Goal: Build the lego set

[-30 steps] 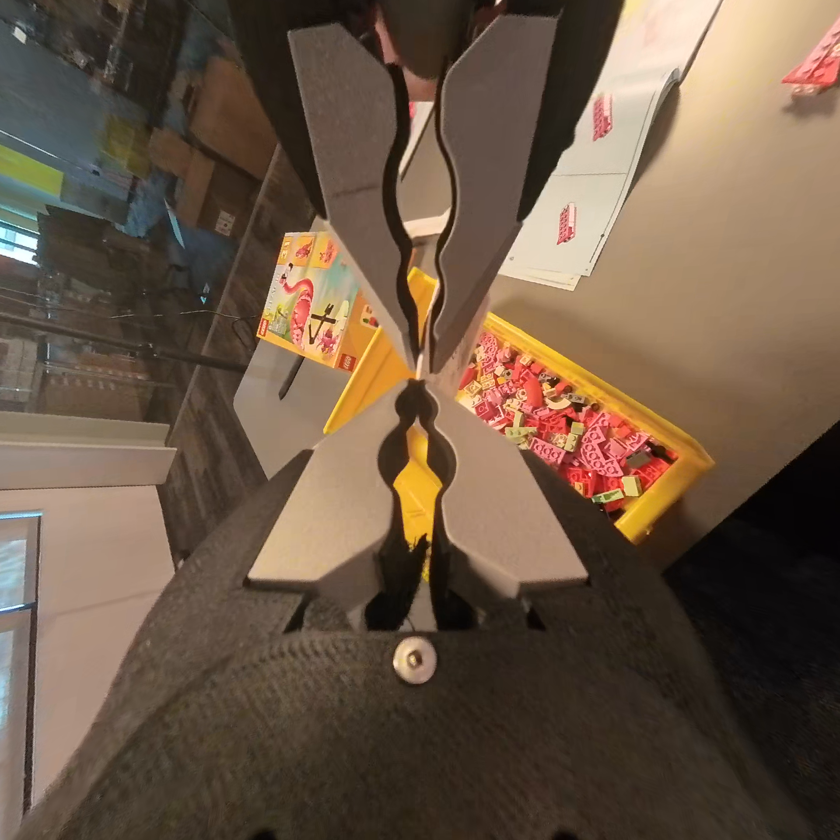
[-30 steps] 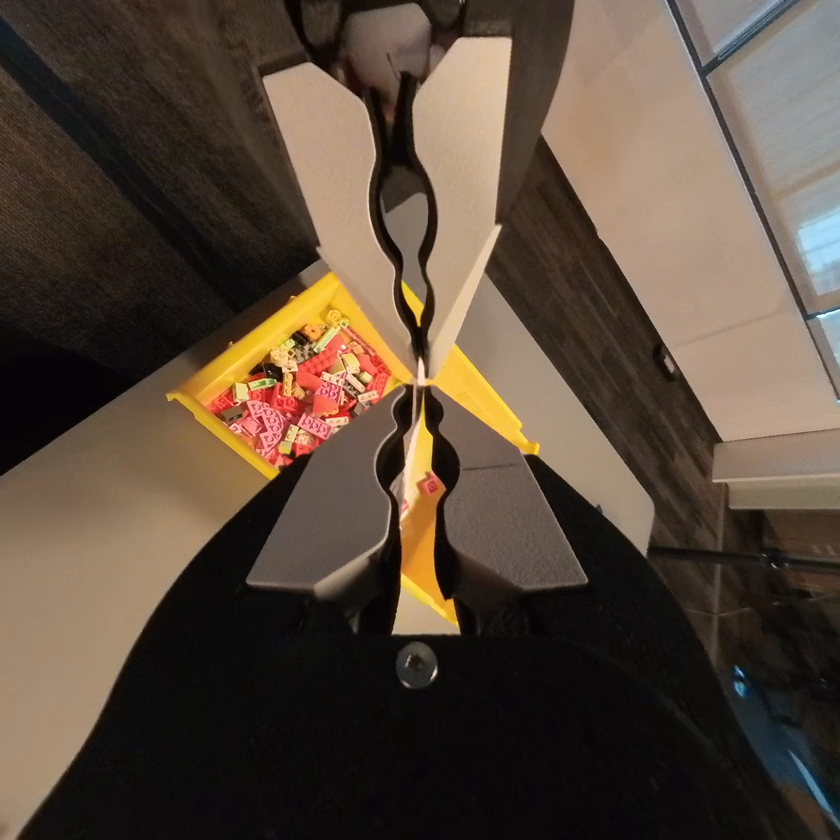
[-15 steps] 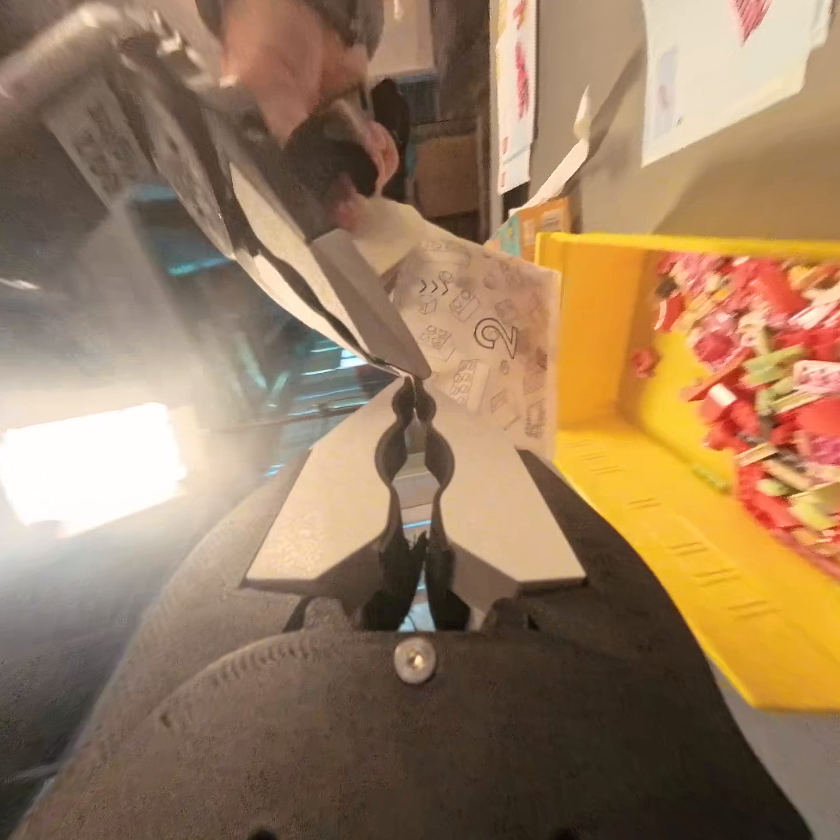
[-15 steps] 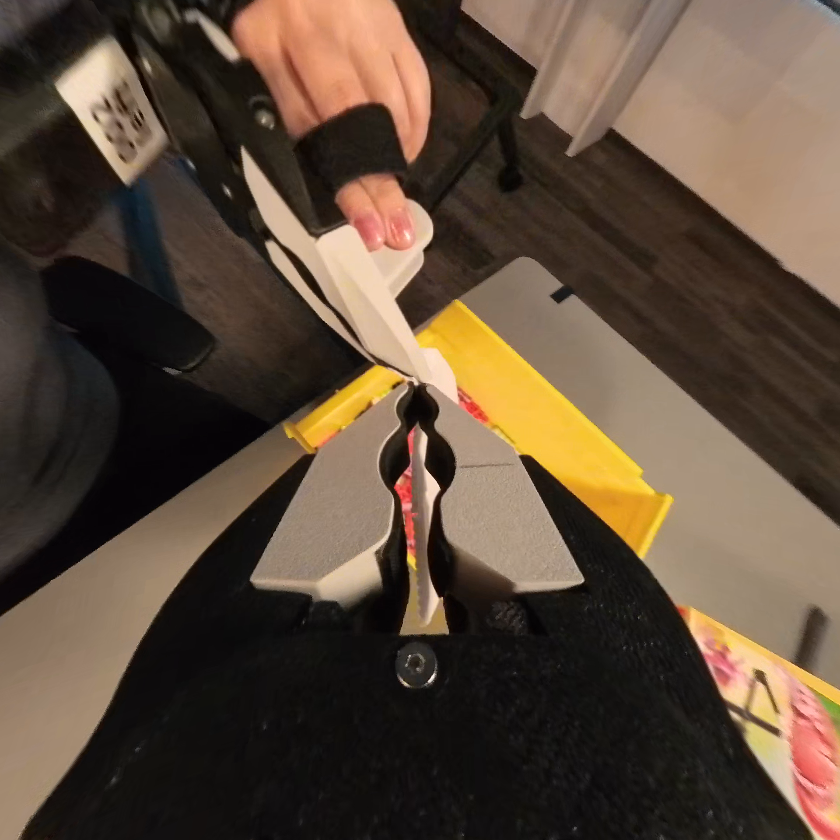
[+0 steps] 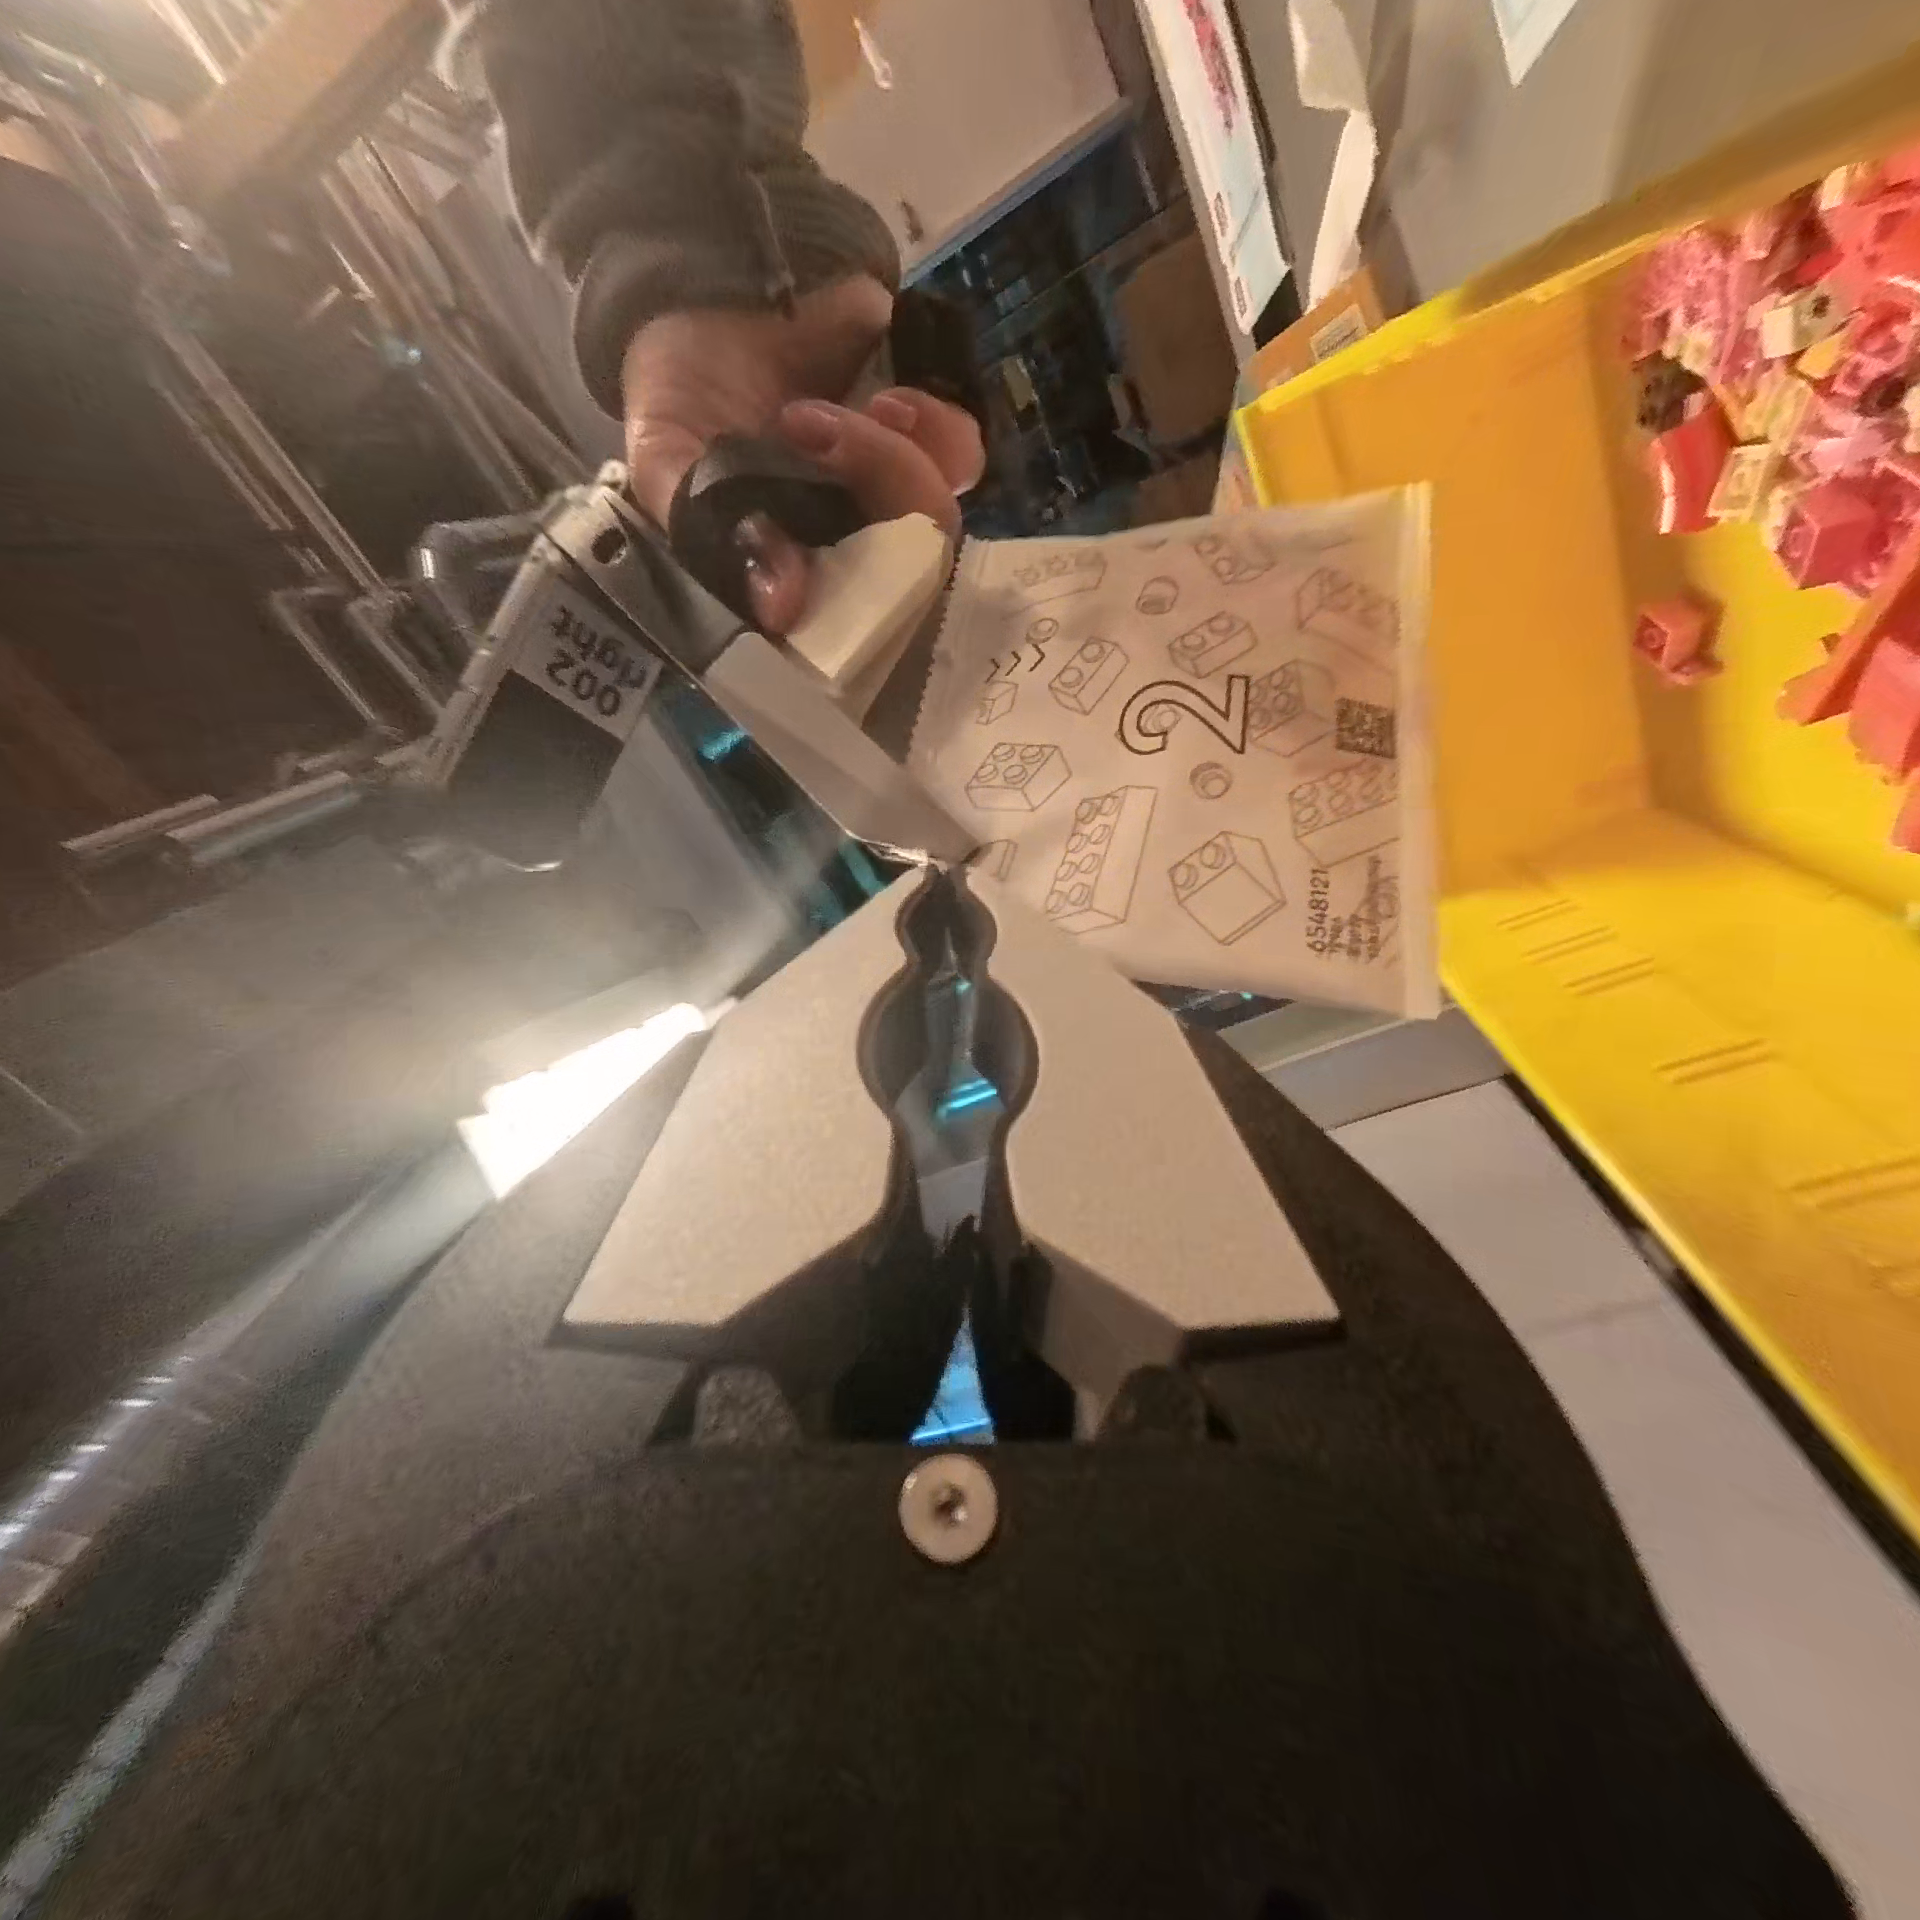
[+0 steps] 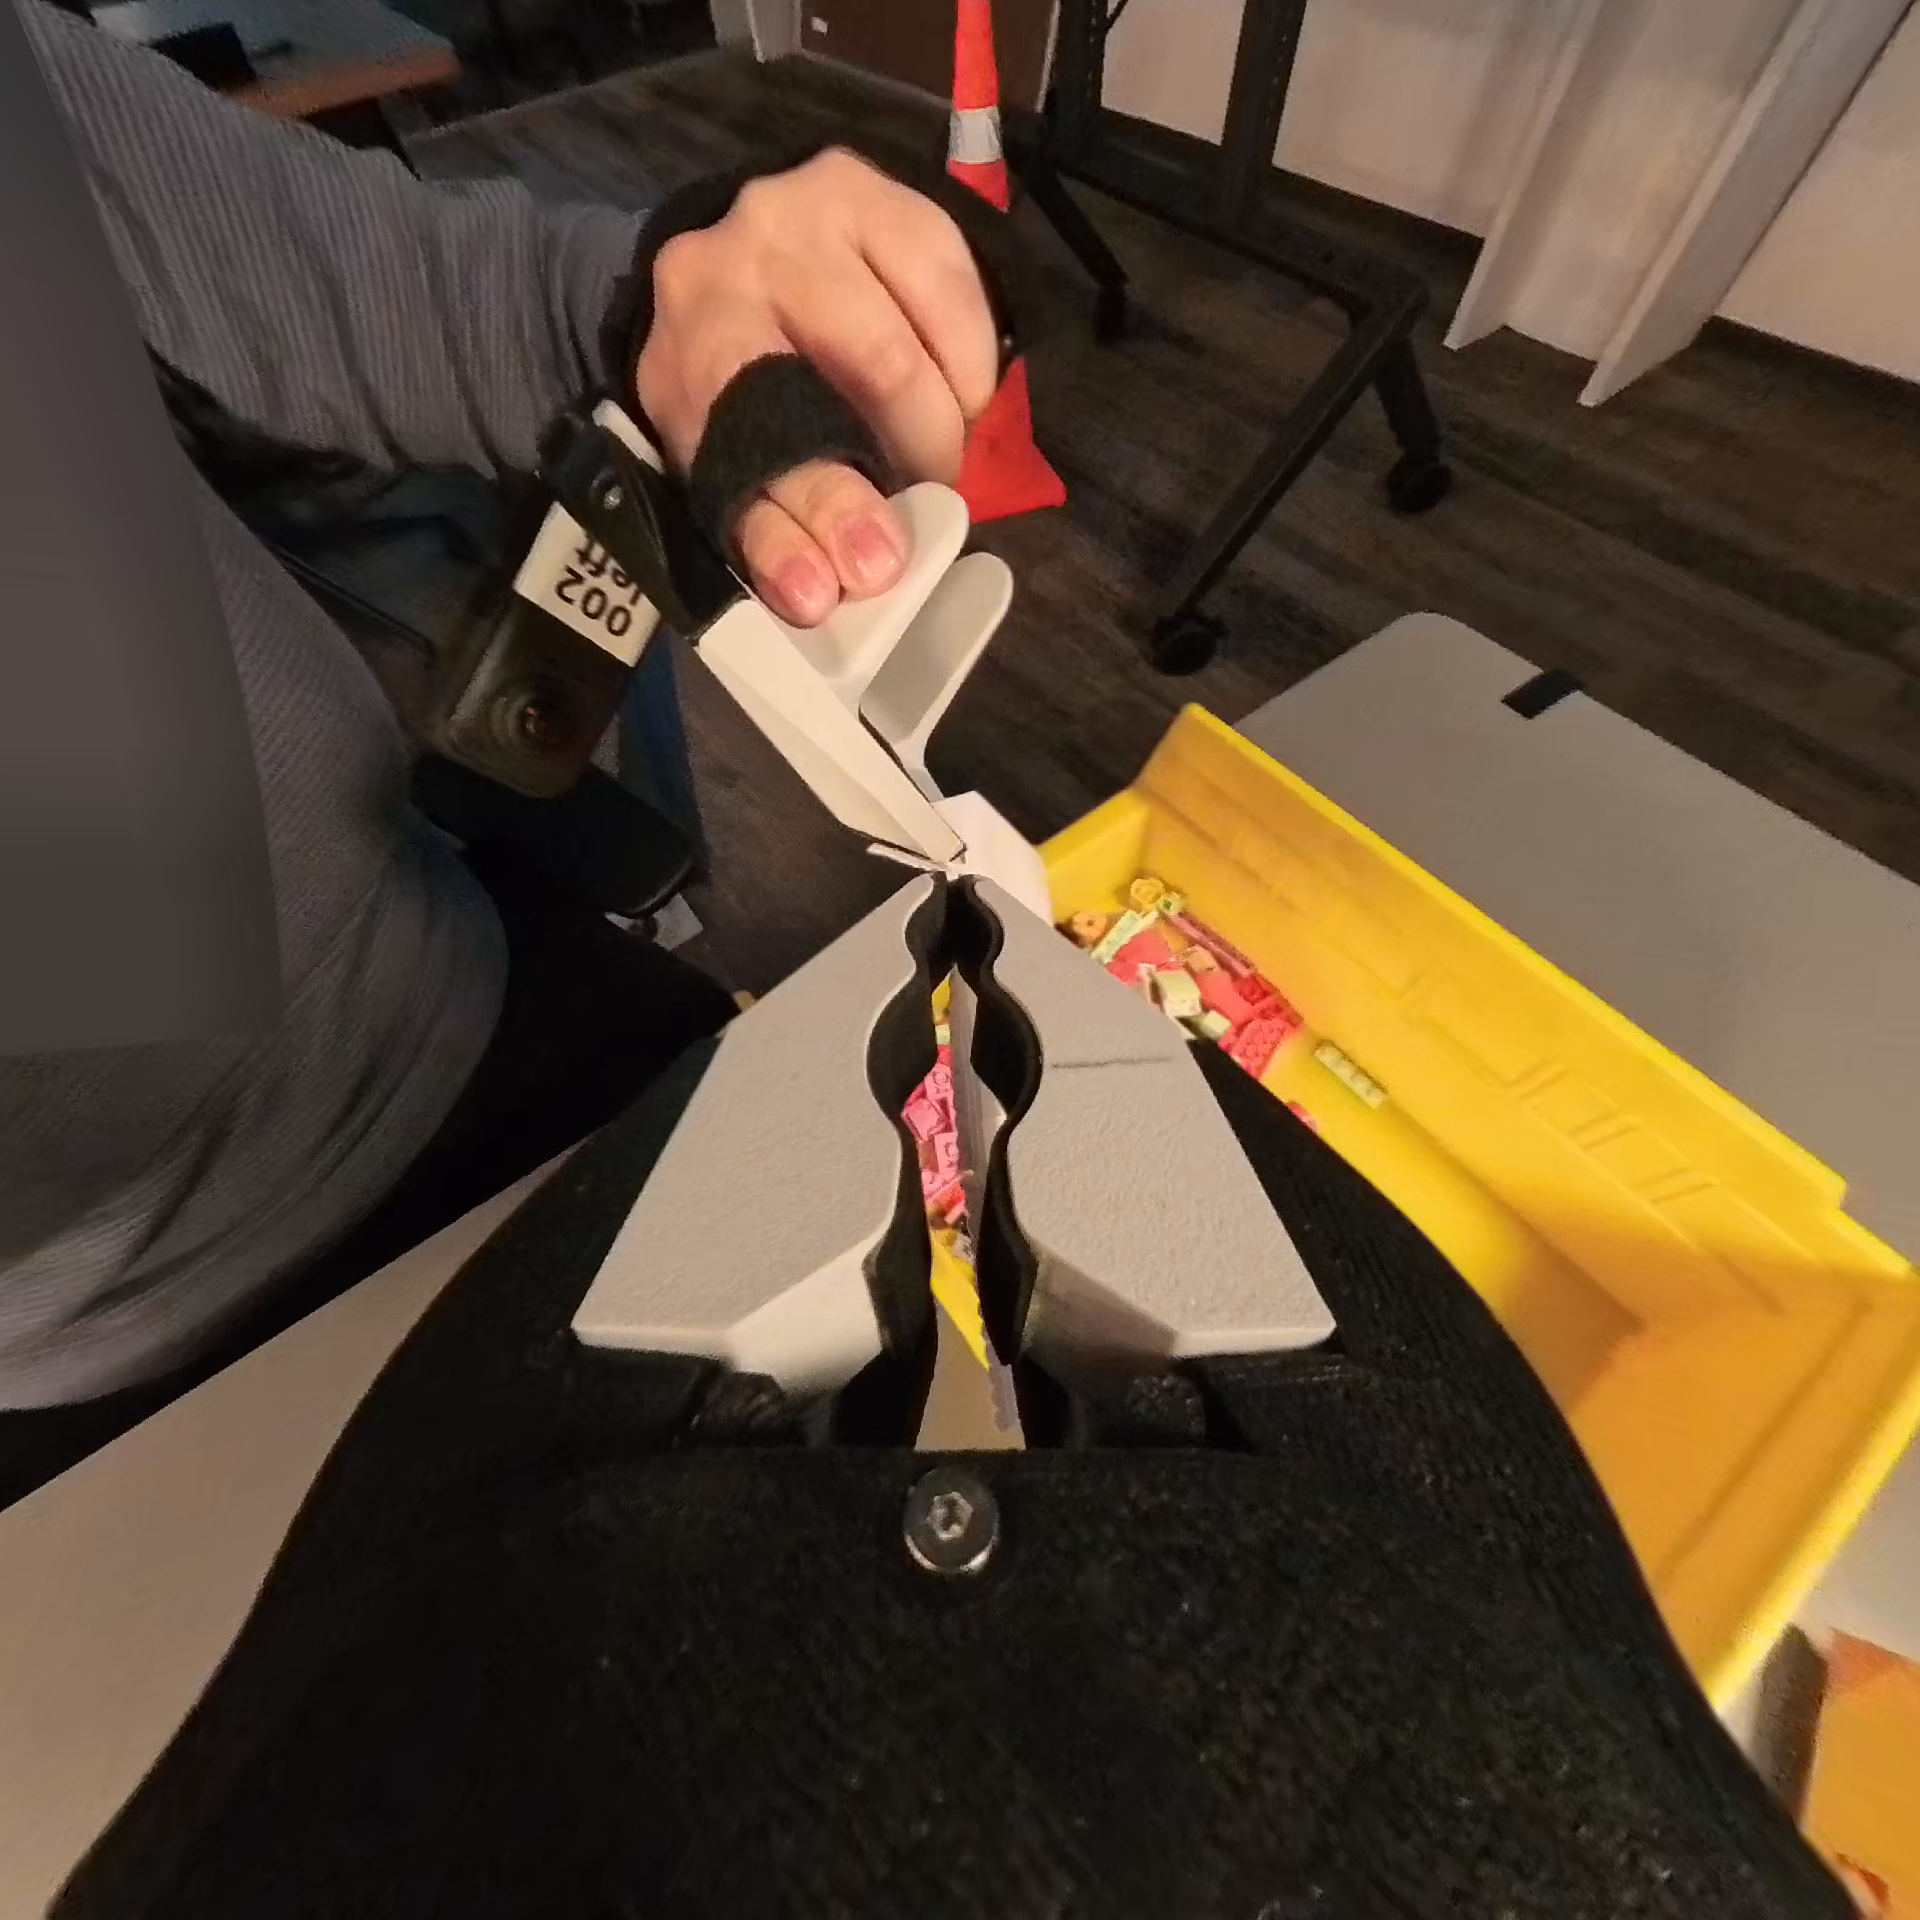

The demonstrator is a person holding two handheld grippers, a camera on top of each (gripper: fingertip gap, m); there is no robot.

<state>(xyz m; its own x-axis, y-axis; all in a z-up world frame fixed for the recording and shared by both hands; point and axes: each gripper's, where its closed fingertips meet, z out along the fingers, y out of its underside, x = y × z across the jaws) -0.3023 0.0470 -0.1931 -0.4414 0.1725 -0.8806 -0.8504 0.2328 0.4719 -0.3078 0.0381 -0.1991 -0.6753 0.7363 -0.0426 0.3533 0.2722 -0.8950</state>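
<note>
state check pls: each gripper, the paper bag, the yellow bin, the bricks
left gripper: shut, pinching a corner of the bag.
right gripper: shut on the bag's edge.
white paper bag: held up in the air, beside the bin.
yellow bin: open-topped, on the table.
bricks: loose pile inside the bin.

A white paper bag [image 5: 1174, 769] printed with brick outlines hangs pinched at one torn corner between both closed grippers, beside a yellow bin [image 5: 1662, 987] of pink and red bricks [image 5: 1818, 239].
</note>
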